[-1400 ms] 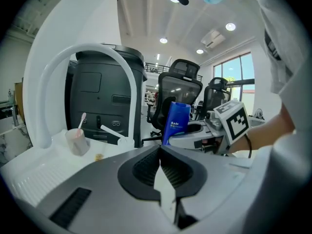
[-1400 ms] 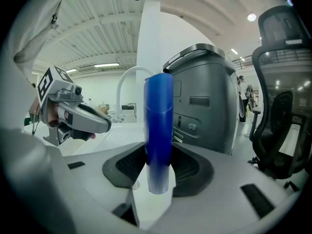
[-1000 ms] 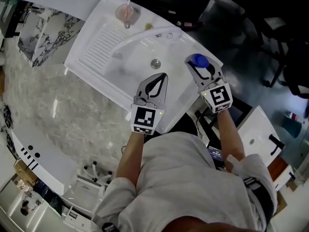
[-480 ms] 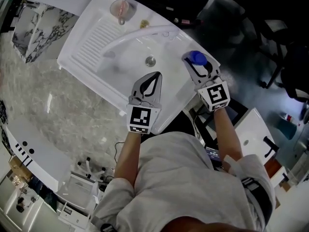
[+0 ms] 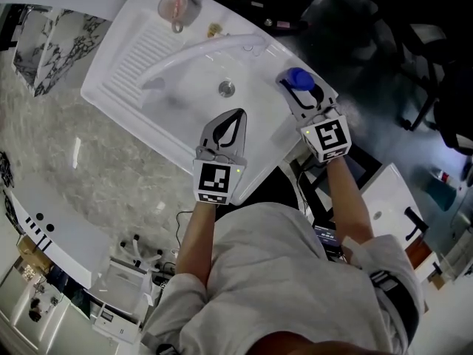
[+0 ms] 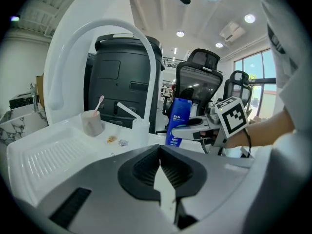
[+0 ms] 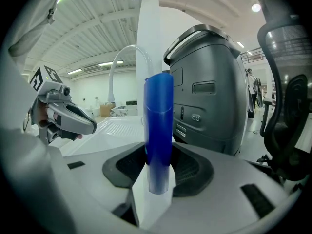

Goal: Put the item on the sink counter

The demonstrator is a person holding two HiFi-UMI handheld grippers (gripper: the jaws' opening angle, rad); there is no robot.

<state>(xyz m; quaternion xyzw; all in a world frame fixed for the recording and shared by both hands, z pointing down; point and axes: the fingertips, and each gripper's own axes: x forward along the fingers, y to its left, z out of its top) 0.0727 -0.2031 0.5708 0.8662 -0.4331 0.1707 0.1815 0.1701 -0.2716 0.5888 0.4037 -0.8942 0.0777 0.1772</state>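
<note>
A blue bottle [image 5: 298, 79] stands upright between the jaws of my right gripper [image 5: 301, 89], which is shut on it over the right rim of the white sink counter [image 5: 278, 140]. In the right gripper view the bottle [image 7: 158, 126] fills the middle. It also shows in the left gripper view, where the bottle's [image 6: 179, 121] label faces the camera; whether its base touches the counter I cannot tell. My left gripper [image 5: 238, 115] hovers over the basin near the drain [image 5: 227, 88], shut with nothing in it.
A curved white faucet [image 5: 194, 49] arches over the basin. A pink cup with a toothbrush [image 5: 176, 8] stands at the far corner, beside the ribbed drainboard [image 5: 127, 78]. A dark grey machine [image 7: 209, 82] and office chairs [image 6: 197, 77] stand behind the sink.
Both grippers have sunk a little toward the sink, with the blue bottle still in the right one. The head view has shifted, so the sink sits higher in the picture.
</note>
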